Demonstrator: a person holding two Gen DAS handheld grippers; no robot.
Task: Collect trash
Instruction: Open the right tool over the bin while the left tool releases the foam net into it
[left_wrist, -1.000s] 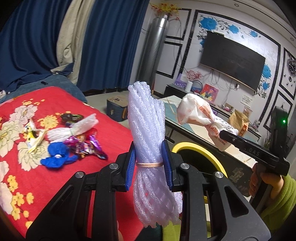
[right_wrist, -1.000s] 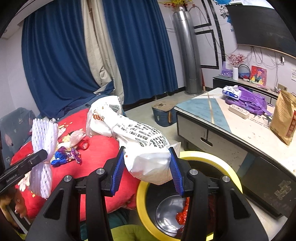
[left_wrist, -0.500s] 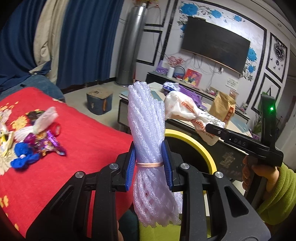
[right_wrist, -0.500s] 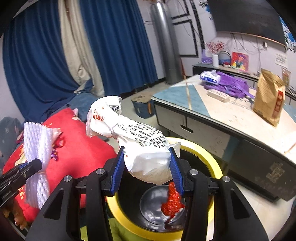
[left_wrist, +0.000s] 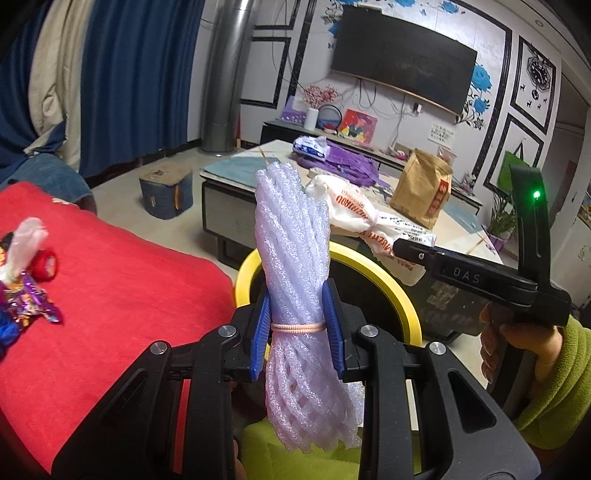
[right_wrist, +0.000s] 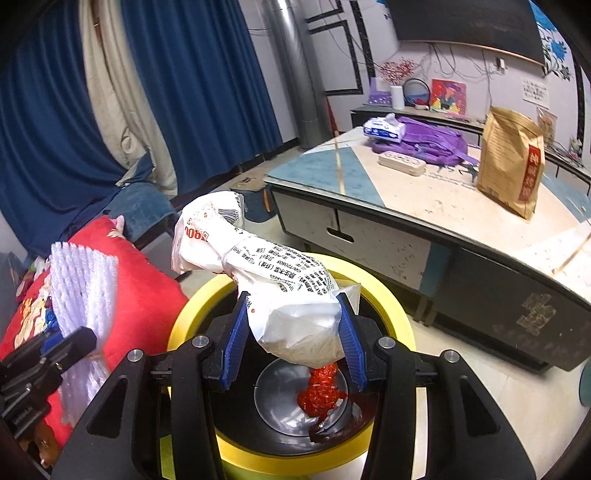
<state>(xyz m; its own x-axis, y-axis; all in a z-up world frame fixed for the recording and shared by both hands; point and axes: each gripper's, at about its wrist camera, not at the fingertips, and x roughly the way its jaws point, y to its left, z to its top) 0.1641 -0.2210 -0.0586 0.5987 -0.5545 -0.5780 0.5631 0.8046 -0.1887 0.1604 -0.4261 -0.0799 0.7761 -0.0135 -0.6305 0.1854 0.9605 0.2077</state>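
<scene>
My left gripper (left_wrist: 297, 326) is shut on a bundle of white foam netting (left_wrist: 291, 236) tied with a rubber band, held upright at the near rim of the yellow-rimmed bin (left_wrist: 369, 266). A white printed plastic bag (right_wrist: 280, 291) sits clamped in my right gripper (right_wrist: 293, 332), directly over the open bin (right_wrist: 384, 295). Red crumpled trash (right_wrist: 321, 391) lies on the bin's metal bottom. From the left wrist view the right gripper (left_wrist: 402, 247) and its bag (left_wrist: 354, 214) hang over the bin's far side. The foam bundle (right_wrist: 79, 288) shows at the left of the right wrist view.
A red flowered cloth (left_wrist: 122, 291) lies left of the bin, with several candy wrappers (left_wrist: 29, 299) at its left edge. Behind the bin stands a low table (right_wrist: 436, 206) with a brown paper bag (right_wrist: 513, 162) and a purple bag (right_wrist: 424, 140). A small blue stool (left_wrist: 166, 192) sits on the floor.
Both grippers have swung away from the red cloth toward the bin and come lower. The bag now hangs over the bin's opening, and the foam bundle has reached its rim.
</scene>
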